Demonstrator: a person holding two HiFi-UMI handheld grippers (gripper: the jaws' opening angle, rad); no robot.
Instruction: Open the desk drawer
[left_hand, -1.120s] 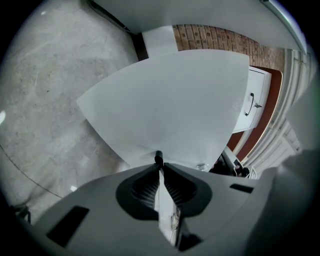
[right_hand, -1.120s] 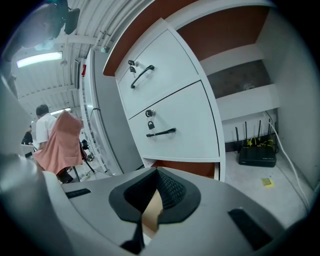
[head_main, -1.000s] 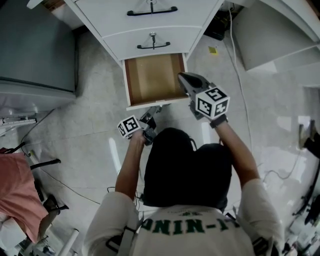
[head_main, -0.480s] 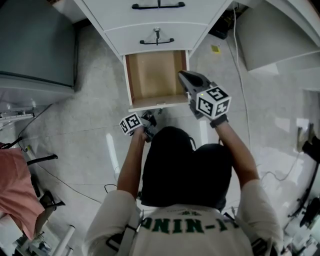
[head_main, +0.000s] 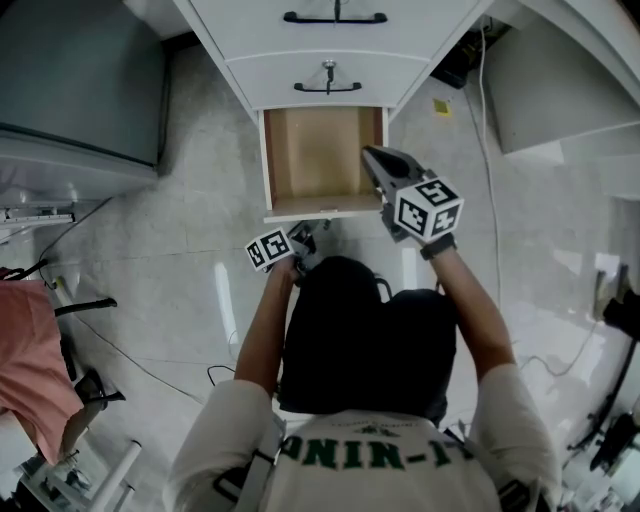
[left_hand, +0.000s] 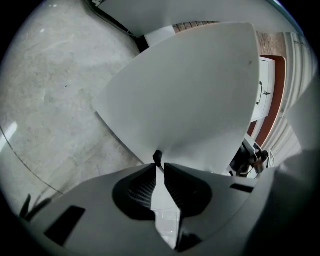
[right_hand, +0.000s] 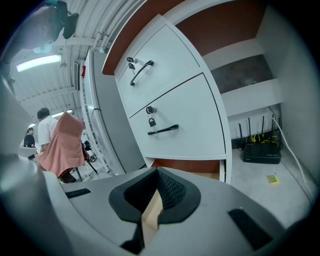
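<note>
— Where is the drawer (head_main: 320, 150) now?
— It stands pulled out, straight ahead of the left gripper (head_main: 303, 242), whose narrow jaws pinch, it seems, the handle (left_hand: 157, 159). The right gripper (head_main: 373, 158) hangs closed and empty above the drawer's right side.

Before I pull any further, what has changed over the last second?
Almost nothing. The left gripper keeps its jaws closed on the handle of the bottom drawer, which stands about as far out as before. The right gripper stays shut and empty above the drawer's right side. Only the head view drifted slightly.
</note>
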